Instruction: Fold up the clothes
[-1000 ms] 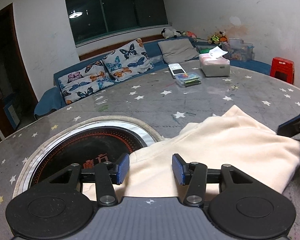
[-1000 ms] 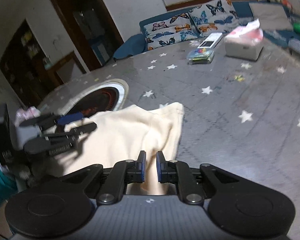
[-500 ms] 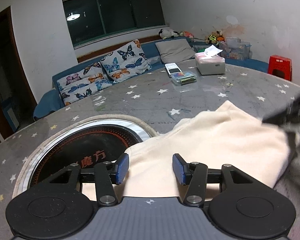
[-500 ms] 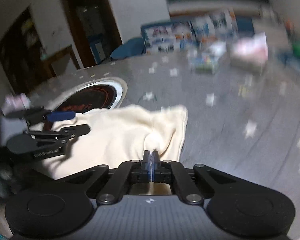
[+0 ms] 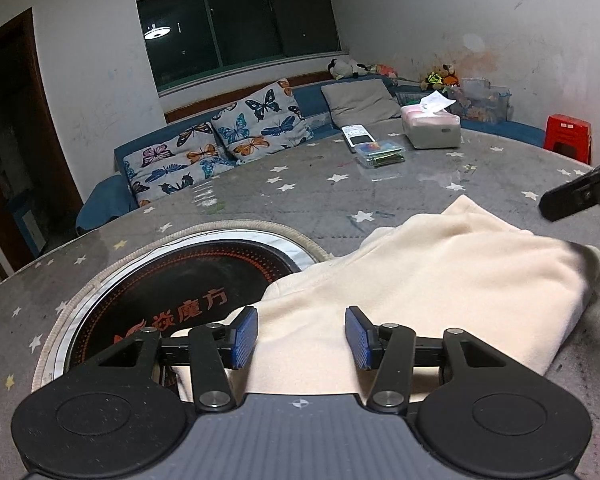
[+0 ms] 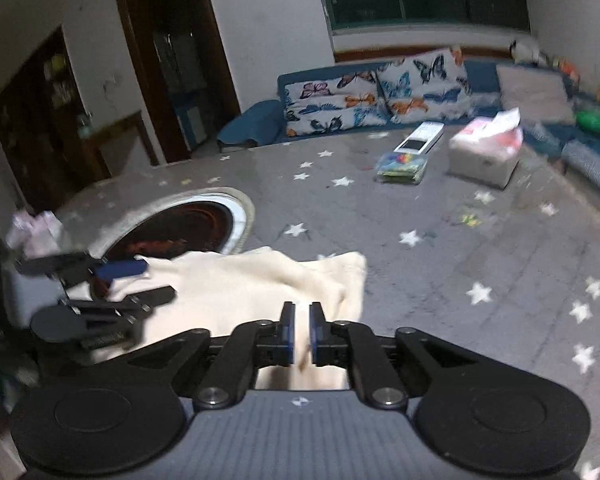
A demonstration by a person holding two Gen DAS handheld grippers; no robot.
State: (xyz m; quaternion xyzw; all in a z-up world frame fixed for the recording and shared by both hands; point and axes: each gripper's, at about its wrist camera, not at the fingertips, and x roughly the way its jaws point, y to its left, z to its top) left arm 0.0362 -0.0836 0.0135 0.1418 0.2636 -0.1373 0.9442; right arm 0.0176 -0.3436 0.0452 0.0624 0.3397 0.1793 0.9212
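Note:
A cream fleece garment [image 5: 440, 280] lies folded on the grey star-patterned table, partly over the round cooktop; it also shows in the right wrist view [image 6: 252, 292]. My left gripper [image 5: 301, 334] is open and empty, its blue pads hovering over the garment's near edge. My right gripper [image 6: 301, 332] has its jaws a narrow gap apart, above the garment's near right corner; no cloth is visibly pinched. Its dark tip [image 5: 576, 196] shows at the right of the left wrist view, clear of the cloth. The left gripper [image 6: 112, 284] shows at the left of the right wrist view.
A round black induction cooktop [image 5: 172, 296] is set into the table at left. A tissue box [image 5: 432, 128], a clear plastic box [image 5: 380, 152] and a white device [image 5: 356, 136] sit at the far side. A sofa with butterfly cushions [image 5: 236, 140] stands beyond. A red stool [image 5: 568, 136] is at right.
My right gripper closed fully half a second ago and now stands slightly apart again, lifted away from the garment. The left gripper stayed open over the near edge.

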